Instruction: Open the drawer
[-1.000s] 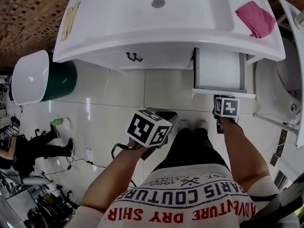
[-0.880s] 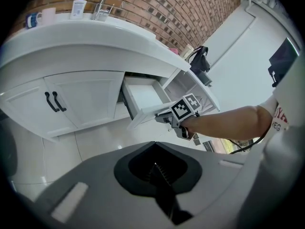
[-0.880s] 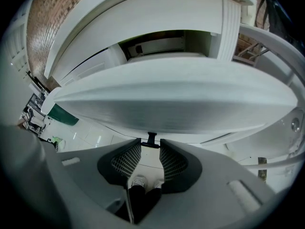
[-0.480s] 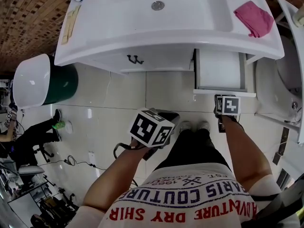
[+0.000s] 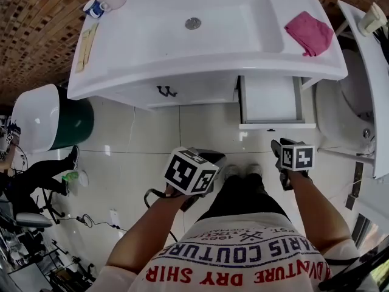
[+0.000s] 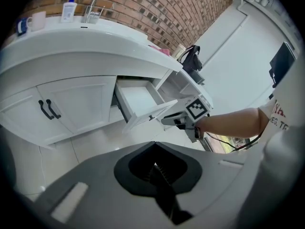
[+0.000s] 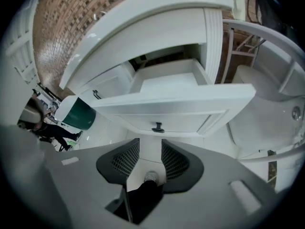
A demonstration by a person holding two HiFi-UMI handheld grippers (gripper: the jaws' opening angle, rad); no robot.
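The white drawer (image 5: 270,99) under the vanity's right side stands pulled out, its inside bare. A small dark handle (image 5: 271,128) sits on its front panel (image 7: 176,113); in the right gripper view the handle (image 7: 157,127) is just beyond my jaws. My right gripper (image 5: 278,146) hangs a little short of the drawer front, clear of the handle. Its jaws are opening, with nothing between them (image 7: 150,144), only floor and a shoe behind. My left gripper (image 5: 211,158) is held over the floor, well away from the vanity, its pads together (image 6: 155,167).
The white sink top (image 5: 146,47) carries a pink cloth (image 5: 309,33) and a mug (image 5: 94,8). Cupboard doors with dark handles (image 5: 164,91) lie left of the drawer. A green bin with a white lid (image 5: 51,114) stands at left, a toilet (image 5: 343,111) at right. A person sits far left (image 5: 36,175).
My right gripper has drawn back from the drawer front, leaving a gap to the handle. The drawer stays pulled out. My left gripper has hardly moved.
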